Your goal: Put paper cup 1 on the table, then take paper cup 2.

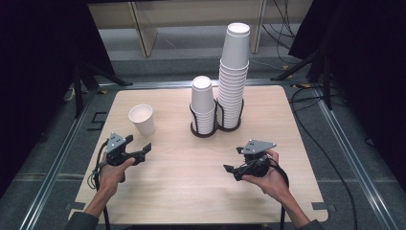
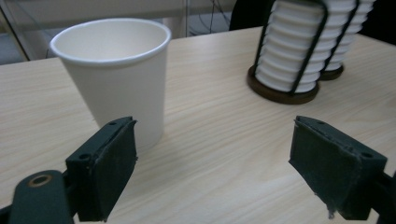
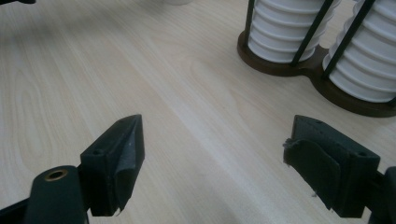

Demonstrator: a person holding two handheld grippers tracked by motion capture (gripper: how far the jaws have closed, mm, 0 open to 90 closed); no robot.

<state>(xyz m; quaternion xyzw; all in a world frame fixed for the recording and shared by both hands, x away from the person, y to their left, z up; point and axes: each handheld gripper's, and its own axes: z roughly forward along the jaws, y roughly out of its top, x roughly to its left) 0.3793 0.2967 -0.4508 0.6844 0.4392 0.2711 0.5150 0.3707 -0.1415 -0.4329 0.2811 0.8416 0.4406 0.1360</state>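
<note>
A single white paper cup stands upright on the left of the wooden table. My left gripper hovers just in front of it, open and empty. In the left gripper view the cup rises behind the left jaw, apart from it. Two stacks of upside-down white cups sit in a dark two-ring holder: a short stack and a tall stack. My right gripper is open and empty, in front of the holder. The holder's base lies at the upper right of the right gripper view.
Black stand legs and cables lie on the floor around the table. A wooden frame stands beyond the far edge. The light wood between the two grippers is bare.
</note>
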